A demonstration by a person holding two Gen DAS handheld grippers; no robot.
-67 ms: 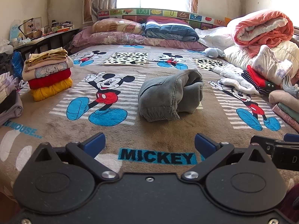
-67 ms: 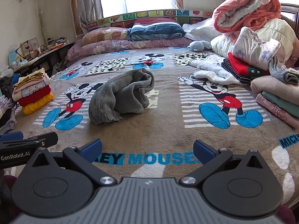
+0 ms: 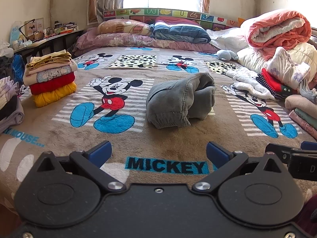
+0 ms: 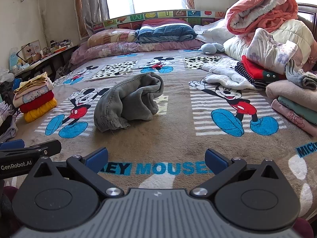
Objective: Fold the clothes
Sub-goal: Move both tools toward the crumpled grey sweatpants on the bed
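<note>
The left hand-held gripper (image 3: 158, 154) fills the bottom of its view, its two blue fingertips (image 3: 100, 153) spread wide apart with nothing between them, only the "MICKEY" lettering of the blanket showing through the gap. The right hand-held gripper (image 4: 156, 156) sits the same way at the bottom of its own view, blue pads (image 4: 215, 160) wide apart and empty over the "MOUSE" lettering. Each one also shows at the lower edge of the other's picture: the right one at lower right of the left wrist view, the left one at lower left of the right wrist view.

Past the fingertips, at the centre of the left wrist view and left of centre in the right wrist view, a crumpled grey garment (image 3: 180, 101) (image 4: 128, 104) lies in a loose heap on the Mickey Mouse blanket (image 3: 178, 138) that covers the bed, apart from both grippers.

At the left edge of both views stands a neat stack of folded clothes (image 3: 50, 79) (image 4: 34, 99), yellow at the bottom, red above it, pale pieces on top. On the right side lies a heap of unfolded clothes (image 3: 265, 81) (image 4: 257, 71), with a rolled orange quilt (image 3: 277, 29) above it in the upper right. Pillows (image 3: 126, 33) line the headboard at upper centre.
</note>
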